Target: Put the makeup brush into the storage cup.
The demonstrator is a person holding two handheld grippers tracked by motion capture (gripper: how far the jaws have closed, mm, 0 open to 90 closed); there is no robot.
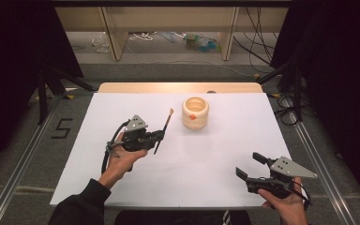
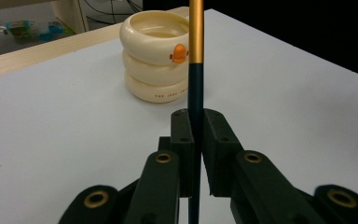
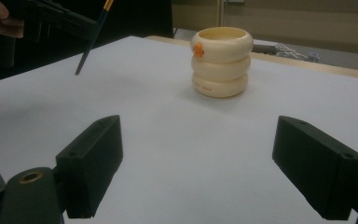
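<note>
Covering the table, a matte white sheet (image 1: 178, 159) carries a glossy cream cup (image 1: 195, 113) of three stacked rings toward 12 o'clock; the left gripper view reveals its orange emblem. At 4 o'clock the right gripper (image 1: 249, 166) gapes empty. At 9 o'clock the left gripper (image 1: 158, 136) pinches a slim navy-and-gold brush (image 2: 196, 56).

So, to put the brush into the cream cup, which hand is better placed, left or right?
Left. The left tool is already shut on the brush, which points toward the cream cup. The right tool is open, empty, and farther from the cup.
</note>
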